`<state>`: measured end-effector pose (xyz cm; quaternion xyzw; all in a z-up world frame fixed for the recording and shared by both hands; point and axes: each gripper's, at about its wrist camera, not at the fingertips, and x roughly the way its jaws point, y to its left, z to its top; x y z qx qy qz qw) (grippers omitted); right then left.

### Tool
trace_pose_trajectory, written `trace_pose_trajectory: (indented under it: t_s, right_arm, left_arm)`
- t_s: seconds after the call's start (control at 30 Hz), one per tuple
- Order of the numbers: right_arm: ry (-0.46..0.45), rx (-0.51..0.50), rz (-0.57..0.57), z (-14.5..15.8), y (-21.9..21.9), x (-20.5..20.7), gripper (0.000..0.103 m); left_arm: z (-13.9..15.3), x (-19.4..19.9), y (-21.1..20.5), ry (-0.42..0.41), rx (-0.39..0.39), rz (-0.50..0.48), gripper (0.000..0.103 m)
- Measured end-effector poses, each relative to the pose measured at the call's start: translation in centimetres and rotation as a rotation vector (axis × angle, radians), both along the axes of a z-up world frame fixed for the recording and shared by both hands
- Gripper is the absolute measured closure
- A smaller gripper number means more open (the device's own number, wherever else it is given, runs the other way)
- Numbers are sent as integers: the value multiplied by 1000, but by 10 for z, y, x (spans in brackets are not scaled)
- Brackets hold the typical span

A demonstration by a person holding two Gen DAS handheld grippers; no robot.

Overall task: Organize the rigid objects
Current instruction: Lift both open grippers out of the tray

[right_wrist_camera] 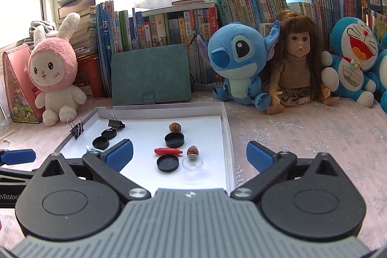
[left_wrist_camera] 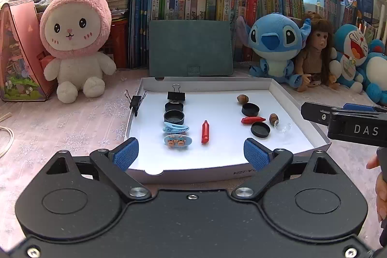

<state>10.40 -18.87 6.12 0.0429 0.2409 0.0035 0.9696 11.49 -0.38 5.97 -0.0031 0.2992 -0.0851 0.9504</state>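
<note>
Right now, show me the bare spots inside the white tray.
Free: the wide strip of white tray between the upright red crayon and the black cap, and the near edge below the hair clips. Crowded: the left column from the binder clip down, and the right cluster around the acorns.

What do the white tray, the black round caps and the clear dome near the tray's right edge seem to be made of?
White tray: looks like thin matte cardboard, with folded walls and a notched rim.
Black round caps: probably moulded plastic, matte and evenly dark with raised rims; rubber is possible.
Clear dome: transparent and glossy with bright highlights, so glass or clear plastic; the look leaves that open.
</note>
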Motion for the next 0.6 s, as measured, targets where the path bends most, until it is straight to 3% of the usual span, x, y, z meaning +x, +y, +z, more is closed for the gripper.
trace_pose_trajectory:
  t_s: [0.6]
  right_arm:
    - [-7, -54, -7, -21, 9, -34, 0]
  left_arm:
    - [-27, -26, 7, 22, 19, 35, 8]
